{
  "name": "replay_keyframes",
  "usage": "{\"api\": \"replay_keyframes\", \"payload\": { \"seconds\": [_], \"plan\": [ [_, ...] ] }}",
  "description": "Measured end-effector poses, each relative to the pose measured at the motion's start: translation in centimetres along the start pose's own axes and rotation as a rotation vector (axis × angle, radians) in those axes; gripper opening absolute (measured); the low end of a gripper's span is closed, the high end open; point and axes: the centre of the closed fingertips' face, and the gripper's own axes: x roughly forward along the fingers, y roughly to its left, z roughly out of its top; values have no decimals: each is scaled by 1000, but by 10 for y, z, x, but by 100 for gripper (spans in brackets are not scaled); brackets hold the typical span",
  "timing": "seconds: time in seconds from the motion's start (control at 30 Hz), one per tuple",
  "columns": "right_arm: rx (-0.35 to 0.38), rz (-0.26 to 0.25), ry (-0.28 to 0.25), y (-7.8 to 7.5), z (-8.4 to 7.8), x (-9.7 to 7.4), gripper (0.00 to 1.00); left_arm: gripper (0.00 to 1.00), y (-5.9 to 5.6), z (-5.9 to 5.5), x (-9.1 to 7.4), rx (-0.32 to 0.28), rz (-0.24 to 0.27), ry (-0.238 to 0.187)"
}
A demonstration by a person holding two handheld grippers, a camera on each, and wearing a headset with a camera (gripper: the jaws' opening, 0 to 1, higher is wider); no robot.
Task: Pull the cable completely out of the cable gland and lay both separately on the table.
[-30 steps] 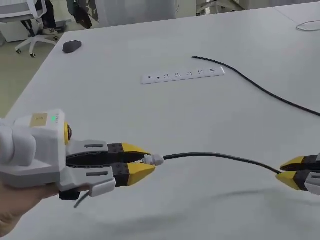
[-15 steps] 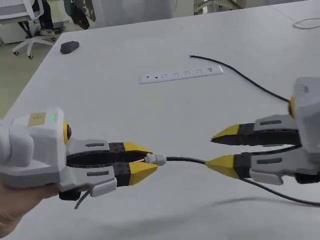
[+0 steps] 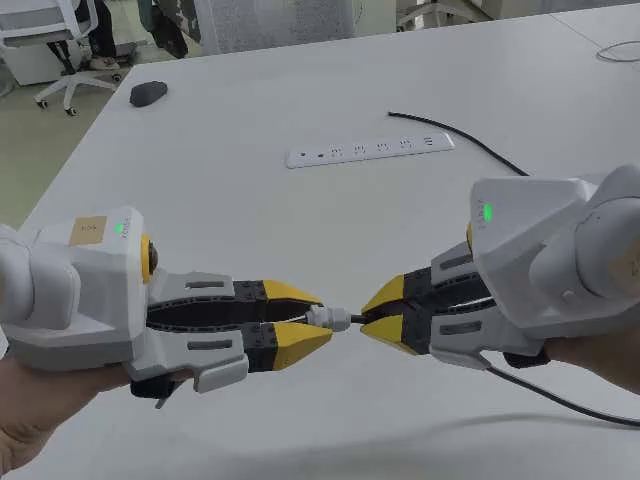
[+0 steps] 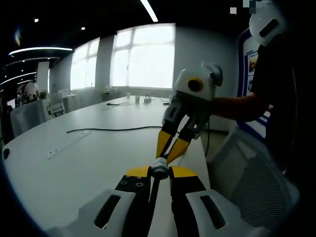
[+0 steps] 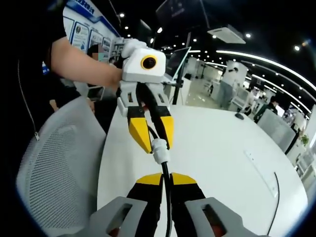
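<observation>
The white cable gland (image 3: 328, 318) sits between the yellow tips of my left gripper (image 3: 318, 317), which is shut on it just above the table (image 3: 300, 220). A black cable (image 3: 560, 402) runs out of the gland to the right. My right gripper (image 3: 366, 318) is shut on that cable right beside the gland, tips nearly meeting the left ones. In the left gripper view the gland (image 4: 159, 168) rests at my jaw tips, with the right gripper (image 4: 174, 144) straight ahead. The right gripper view has the cable (image 5: 167, 195) between my jaws, leading to the gland (image 5: 160, 149) and the left gripper (image 5: 150, 133).
A white power strip (image 3: 370, 150) lies mid-table with its black lead (image 3: 470, 145) running off to the right. A dark mouse-like object (image 3: 148, 93) sits at the far left edge. An office chair (image 3: 70, 30) stands beyond the table.
My right gripper has slid left along the cable from the right edge to just beside the gland. It opened on the way and has shut again. The left gripper has kept hold of the gland.
</observation>
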Motion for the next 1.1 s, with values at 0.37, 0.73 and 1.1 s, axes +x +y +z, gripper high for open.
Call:
{"api": "replay_keyframes", "payload": {
  "seconds": [0.37,0.73,1.1],
  "plan": [
    [77,-142,75,-34,-44,-44,0,15,7,6,-11,49,47,-14],
    [167,-227,146,-48,-86,-66,0,15,11,5,-15,69,71,-3],
    [197,-221,193,-40,-115,-64,0,15,16,0,-16,60,90,11]
  ]
}}
